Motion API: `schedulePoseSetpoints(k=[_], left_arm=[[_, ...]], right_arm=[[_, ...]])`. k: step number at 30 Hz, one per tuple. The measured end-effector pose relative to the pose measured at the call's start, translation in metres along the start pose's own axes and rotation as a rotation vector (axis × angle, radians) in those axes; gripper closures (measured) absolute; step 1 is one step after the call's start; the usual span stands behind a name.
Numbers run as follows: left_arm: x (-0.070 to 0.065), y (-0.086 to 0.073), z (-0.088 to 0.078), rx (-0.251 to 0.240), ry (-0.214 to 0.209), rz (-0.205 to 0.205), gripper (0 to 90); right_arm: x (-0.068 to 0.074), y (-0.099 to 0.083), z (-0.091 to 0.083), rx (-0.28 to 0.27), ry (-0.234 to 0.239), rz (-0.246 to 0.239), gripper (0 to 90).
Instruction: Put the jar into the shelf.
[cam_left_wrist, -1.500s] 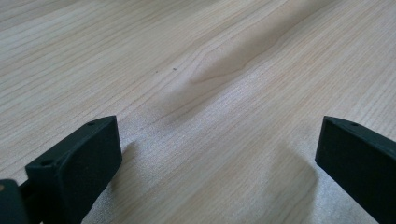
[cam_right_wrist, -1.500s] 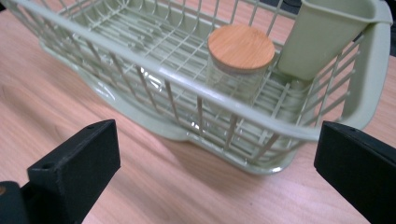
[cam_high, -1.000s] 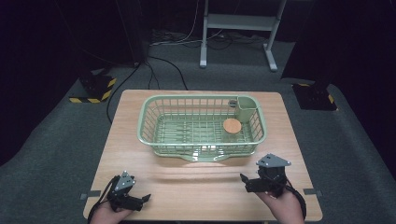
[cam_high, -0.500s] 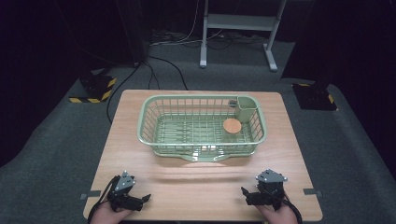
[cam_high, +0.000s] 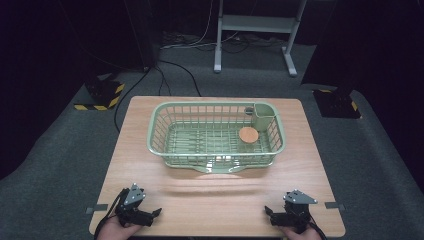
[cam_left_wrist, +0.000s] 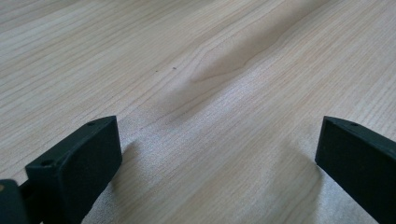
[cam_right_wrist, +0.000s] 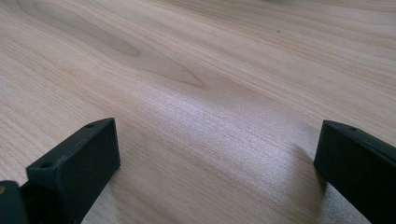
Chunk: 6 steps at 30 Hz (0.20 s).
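A pale green wire basket stands on the middle of the wooden table. Inside it, toward the right, lies a flat round orange disc. A green cup-shaped holder sits in its far right corner. My left gripper rests at the front left of the table, open, jaws pointing right. My right gripper rests at the front right, open, jaws pointing left. Between the wide-apart jaws of the left gripper and of the right gripper there is just bare wood.
A small dark round thing sits at the basket's far rim beside the holder. Past the table are grey carpet, cables and a metal stand. Yellow-black marked blocks lie on the floor at the left.
My right gripper has moved back toward the table's front edge and come down low on the wood. The left gripper has stayed put.
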<state>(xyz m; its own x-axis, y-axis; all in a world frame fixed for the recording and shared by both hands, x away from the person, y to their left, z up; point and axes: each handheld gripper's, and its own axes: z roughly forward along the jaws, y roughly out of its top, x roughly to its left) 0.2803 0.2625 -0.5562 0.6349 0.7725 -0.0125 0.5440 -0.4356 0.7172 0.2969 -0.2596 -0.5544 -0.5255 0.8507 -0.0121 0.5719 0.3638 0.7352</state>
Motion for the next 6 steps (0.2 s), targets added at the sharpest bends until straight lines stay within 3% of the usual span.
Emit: schedulePoseSetpoints(k=[6], left_arm=[[0.0003, 0.0000, 0.0000, -0.001, -0.001, 0.000, 0.6]], right_arm=[[-0.0002, -0.0002, 0.0000, -0.002, -0.002, 0.001, 0.0]])
